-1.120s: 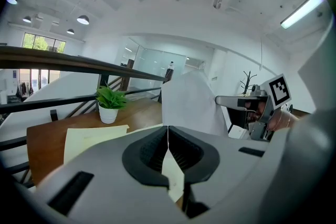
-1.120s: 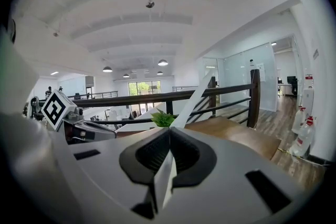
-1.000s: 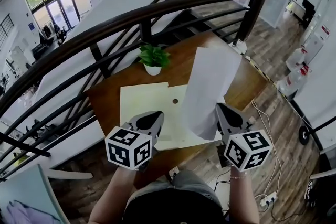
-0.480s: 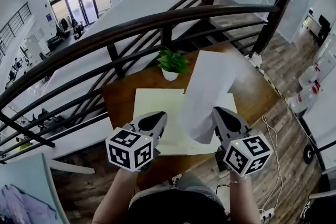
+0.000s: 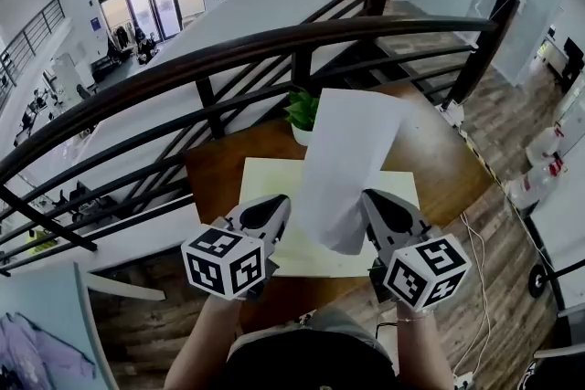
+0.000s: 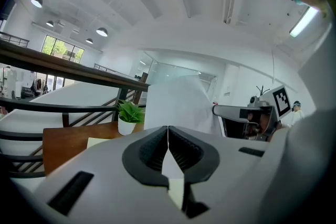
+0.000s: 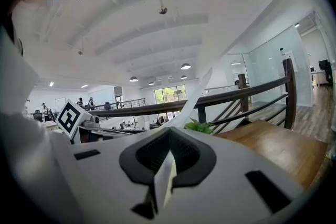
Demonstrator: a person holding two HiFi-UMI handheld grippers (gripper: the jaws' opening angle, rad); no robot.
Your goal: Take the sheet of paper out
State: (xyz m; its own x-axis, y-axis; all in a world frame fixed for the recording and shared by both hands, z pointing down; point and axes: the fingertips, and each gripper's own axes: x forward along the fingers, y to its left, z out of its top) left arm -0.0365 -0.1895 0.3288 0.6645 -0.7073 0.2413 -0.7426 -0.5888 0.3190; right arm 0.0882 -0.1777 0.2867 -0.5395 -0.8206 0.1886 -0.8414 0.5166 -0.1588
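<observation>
Sheet of paper (image 5: 352, 160) clamped at its lower end in the right claw (image 5: 373, 201), whose jaws are pressed onto it; the right gripper view shows the paper's edge pinched between the two dark pads. From that grip the sheet's long axis runs upward and away from the person. It stands nearly upright above the cream folder (image 5: 265, 178), and its free top edge reaches the height of the potted plant (image 5: 302, 110) beyond the folder's far side. The sheet's lower corner hangs just below the grip, above the folder's right half, and appears clear of it.

The folder lies flat on the wooden tabletop (image 5: 219, 169). The left claw (image 5: 267, 210) sits at the folder's near left part with its jaws together. A cream sliver shows between them in the left gripper view, judged to be the folder's near edge.

By this reading the sheet is already out, or nearly so. The move ahead belongs to the right claw alone: carry the sheet up and to the right of the folder, along the sheet's own axis, while the left claw anchors the folder.
</observation>
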